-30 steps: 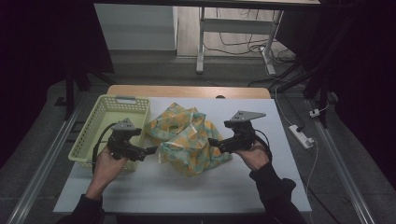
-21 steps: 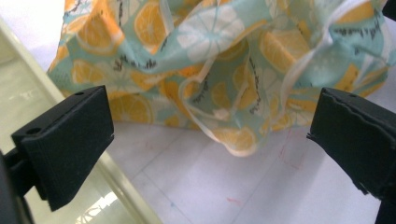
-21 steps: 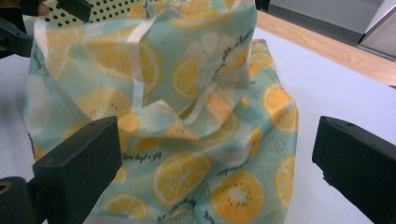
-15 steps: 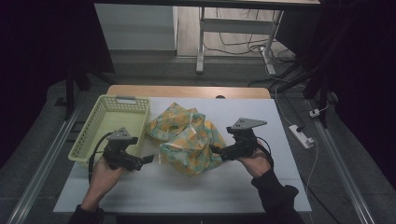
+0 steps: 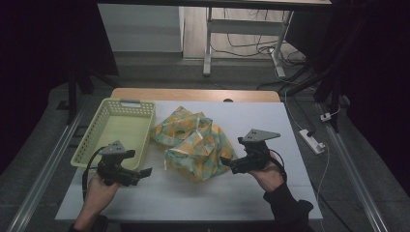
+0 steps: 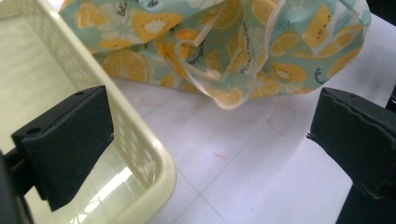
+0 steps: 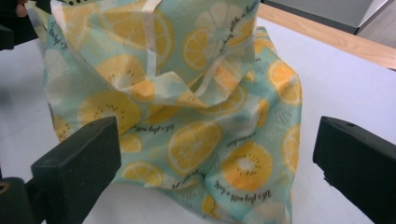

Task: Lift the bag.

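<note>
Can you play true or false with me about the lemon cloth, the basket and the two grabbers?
1. The lemon-print cloth lies crumpled on the white table. True.
2. The cloth is inside the yellow basket. False: it lies on the table beside the basket.
3. The left gripper is open. True.
4. The right gripper is clamped on the cloth. False: its jaws stand wide apart with the cloth ahead of them.
5. The basket is full of toys. False: nothing lies in it.

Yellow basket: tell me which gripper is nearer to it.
Left. The left gripper hovers just off the yellow basket's near corner; the right gripper sits across the lemon-print cloth, well away from it.
</note>
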Tool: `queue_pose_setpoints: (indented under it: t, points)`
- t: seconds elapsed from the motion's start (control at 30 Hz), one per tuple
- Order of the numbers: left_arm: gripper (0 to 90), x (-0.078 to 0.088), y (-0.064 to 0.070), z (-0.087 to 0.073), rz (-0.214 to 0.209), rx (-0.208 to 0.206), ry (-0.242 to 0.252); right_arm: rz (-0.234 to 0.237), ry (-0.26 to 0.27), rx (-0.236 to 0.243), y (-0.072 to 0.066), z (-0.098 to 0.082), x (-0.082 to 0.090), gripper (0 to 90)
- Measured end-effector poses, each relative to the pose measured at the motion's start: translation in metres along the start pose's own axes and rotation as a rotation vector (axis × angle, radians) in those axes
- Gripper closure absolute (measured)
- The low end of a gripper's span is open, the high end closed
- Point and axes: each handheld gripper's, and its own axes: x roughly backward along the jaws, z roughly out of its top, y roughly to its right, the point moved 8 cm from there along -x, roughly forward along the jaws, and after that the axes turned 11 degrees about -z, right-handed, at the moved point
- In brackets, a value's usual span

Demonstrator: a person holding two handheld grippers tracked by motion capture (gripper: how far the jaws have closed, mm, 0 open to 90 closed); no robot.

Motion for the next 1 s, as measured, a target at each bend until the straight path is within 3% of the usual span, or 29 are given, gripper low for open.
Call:
queue_pose_setpoints:
  t: [0.6,1.0]
  points:
    - [0.0,0.029,0.006,-0.032,0.015,0.049,0.046,-0.062,-0.007,-0.041,0.011,-0.034,0.03,0.5]
    - [0.0,0.04,0.006,-0.053,0.051,0.069,0.043,-0.113,-0.017,-0.087,0.023,-0.064,0.047,0.5]
